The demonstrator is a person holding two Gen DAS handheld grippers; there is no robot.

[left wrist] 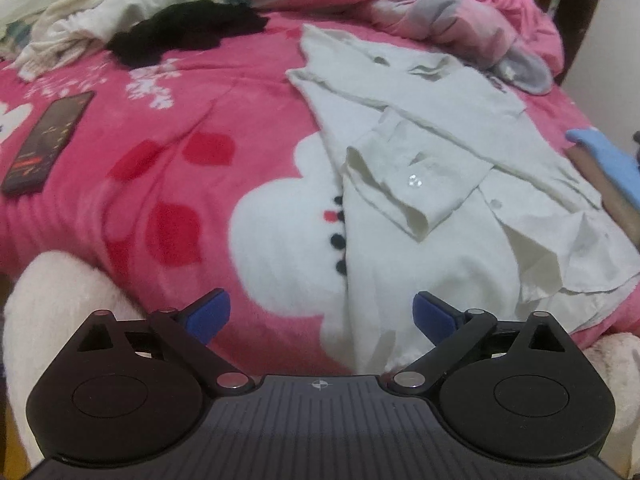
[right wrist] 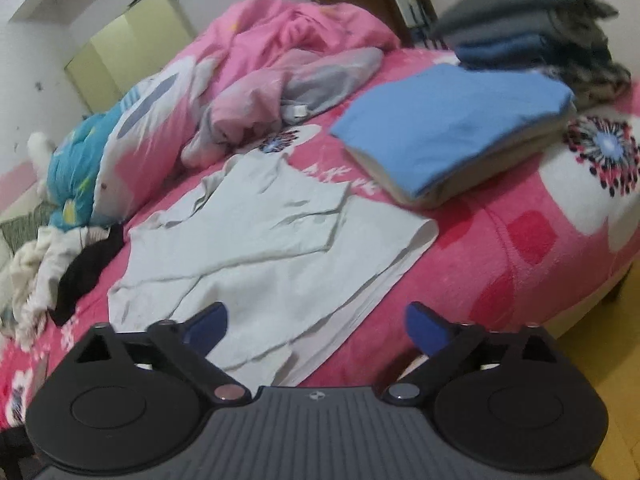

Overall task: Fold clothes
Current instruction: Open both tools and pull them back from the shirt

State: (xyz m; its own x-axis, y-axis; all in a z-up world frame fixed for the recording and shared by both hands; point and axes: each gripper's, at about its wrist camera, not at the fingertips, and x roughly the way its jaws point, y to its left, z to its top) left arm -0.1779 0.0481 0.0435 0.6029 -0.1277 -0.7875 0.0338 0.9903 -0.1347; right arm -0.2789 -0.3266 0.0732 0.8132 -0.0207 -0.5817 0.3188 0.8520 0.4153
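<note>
I count one white shirt (left wrist: pixel 420 184) lying on the bed (left wrist: pixel 168 184), partly folded, with one cuffed sleeve (left wrist: pixel 404 196) laid across its middle; in the right wrist view the same shirt (right wrist: pixel 256 248) lies flat, its near edge just ahead of my claw.

One phone (left wrist: pixel 44 144) rests on the pink blanket at the far left, well apart from the shirt. One black garment (left wrist: pixel 188 32) lies at the far left beside a heap of cream clothes (left wrist: pixel 100 8).

To the right I see one folded pile topped by a blue piece (right wrist: pixel 452 128), and farther off one stack of grey and dark folded clothes (right wrist: pixel 532 40). A crumpled pink quilt (right wrist: pixel 288 48) fills the far side.

My left claw (left wrist: pixel 322 316) is spread wide, its two blue fingertips (left wrist: pixel 208 316) well apart, holding nothing; it sits over the shirt's near left edge and the blanket, and I cannot tell if it touches.

My right claw (right wrist: pixel 316 324) is equally wide and empty, above the shirt's near right corner.
</note>
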